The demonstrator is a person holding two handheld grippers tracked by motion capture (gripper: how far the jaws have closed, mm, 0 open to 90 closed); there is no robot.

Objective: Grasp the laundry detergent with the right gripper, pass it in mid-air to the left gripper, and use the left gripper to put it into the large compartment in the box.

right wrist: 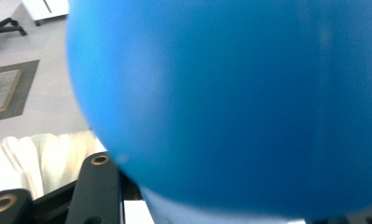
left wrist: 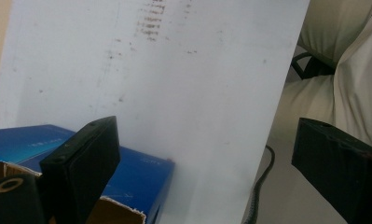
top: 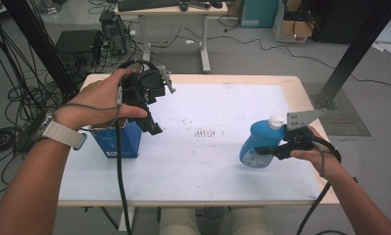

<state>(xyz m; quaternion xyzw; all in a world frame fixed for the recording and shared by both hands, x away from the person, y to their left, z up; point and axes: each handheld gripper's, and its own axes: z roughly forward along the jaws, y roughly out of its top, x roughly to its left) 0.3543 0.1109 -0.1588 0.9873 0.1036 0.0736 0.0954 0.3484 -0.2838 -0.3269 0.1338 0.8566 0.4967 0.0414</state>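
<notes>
The desk (top: pixel 198 161) carries a white sheet over most of its top, with a patch of dark smudges near the centre. A blue cardboard box (top: pixel 117 139) stands by the left edge of the desk, its top flaps open. The blue bottle (top: pixel 259 142), with a white cap, is at the right edge of the desk, tilted with the cap pointing away from the person; whether its base touches the desk is hard to judge from the high view, though it appears lifted clear.

The left gripper (top: pixel 154 128) is held above the box, pointing down and toward the centre of the desk. Its fingers (left wrist: pixel 81 163) stand wide apart with nothing between them; in the left gripper view the white sheet and a corner of the box lie beneath them.

The right gripper (top: pixel 269 151) is at the right edge of the desk, its fingers clenched on the body of the blue bottle. In the right gripper view the blue body lies directly against the fingers (right wrist: pixel 97 186).
</notes>
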